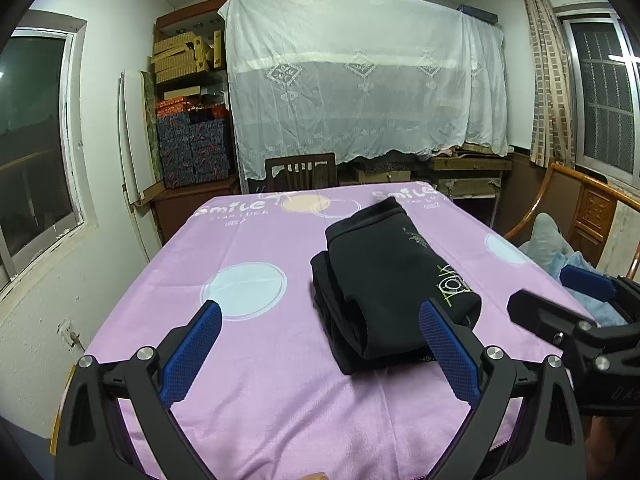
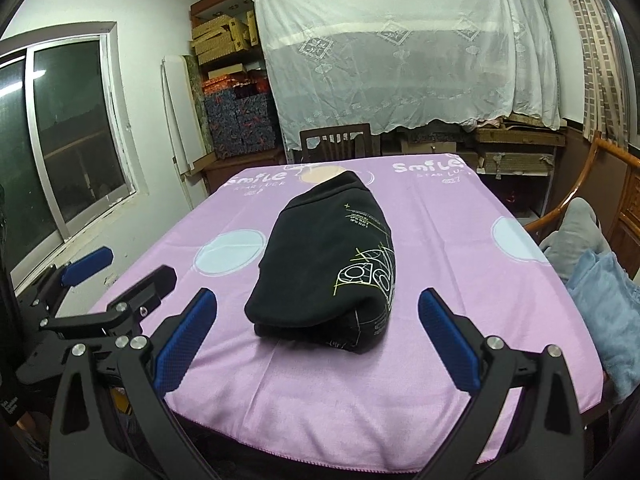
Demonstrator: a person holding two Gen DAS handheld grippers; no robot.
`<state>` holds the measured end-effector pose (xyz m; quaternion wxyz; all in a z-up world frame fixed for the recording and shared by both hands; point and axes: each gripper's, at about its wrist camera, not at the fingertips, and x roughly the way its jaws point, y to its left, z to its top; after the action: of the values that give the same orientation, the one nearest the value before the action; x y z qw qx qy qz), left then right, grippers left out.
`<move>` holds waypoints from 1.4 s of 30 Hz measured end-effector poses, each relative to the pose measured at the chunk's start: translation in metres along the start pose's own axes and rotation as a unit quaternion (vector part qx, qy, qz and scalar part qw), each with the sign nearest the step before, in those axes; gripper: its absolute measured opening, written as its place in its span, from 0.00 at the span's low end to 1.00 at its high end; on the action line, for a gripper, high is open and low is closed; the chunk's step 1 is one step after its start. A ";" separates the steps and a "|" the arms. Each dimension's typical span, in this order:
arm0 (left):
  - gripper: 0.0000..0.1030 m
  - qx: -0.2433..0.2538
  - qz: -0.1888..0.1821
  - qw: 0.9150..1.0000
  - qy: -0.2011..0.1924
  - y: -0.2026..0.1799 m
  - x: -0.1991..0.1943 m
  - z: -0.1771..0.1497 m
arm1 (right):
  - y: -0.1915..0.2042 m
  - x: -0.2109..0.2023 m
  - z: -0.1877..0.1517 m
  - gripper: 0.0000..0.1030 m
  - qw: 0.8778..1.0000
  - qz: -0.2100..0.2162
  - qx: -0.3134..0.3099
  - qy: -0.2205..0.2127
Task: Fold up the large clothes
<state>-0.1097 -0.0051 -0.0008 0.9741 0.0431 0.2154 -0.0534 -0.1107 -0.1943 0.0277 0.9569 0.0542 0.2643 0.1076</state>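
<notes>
Fold looks finished; both grippers released, holding nothing.
We see the left gripper (image 1: 320,348) and right gripper (image 2: 318,336) spread wide, hovering short of the black garment (image 2: 332,256), folded into a compact bundle at 12 o'clock mid-table on the pink cloth (image 2: 460,280). Little seems left.

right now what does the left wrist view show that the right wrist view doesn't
Only the left wrist view shows the stacked layers on the left edge of the folded black garment, and the right gripper entering from the right.

Only the right wrist view shows the garment's full yellow-and-white printed graphic, the left gripper at the left, and the light blue cloth more fully.

Both show the garment lying folded on the pink tablecloth, ungripped, each view's own gripper open, and the wooden chair beyond.
</notes>
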 end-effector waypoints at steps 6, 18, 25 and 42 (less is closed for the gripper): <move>0.96 -0.005 -0.002 1.000 0.025 0.002 0.019 -0.004 | -0.004 0.018 -0.002 0.95 1.000 -0.004 0.012 0.010; 0.96 -0.010 0.000 0.999 0.038 0.005 0.030 -0.009 | -0.004 0.030 -0.005 0.95 1.000 -0.014 0.009 0.018; 0.96 -0.011 -0.001 0.999 0.043 0.005 0.032 -0.010 | -0.003 0.030 -0.006 0.95 1.000 -0.014 0.010 0.019; 0.96 0.010 -0.022 0.998 0.053 -0.005 0.045 -0.016 | -0.007 0.051 -0.005 0.95 0.999 -0.012 0.007 0.048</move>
<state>-0.0767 -0.0118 -0.0349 0.9594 0.0511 0.2670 -0.0748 -0.0694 -0.1888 -0.0031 0.9438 0.0523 0.3117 0.0968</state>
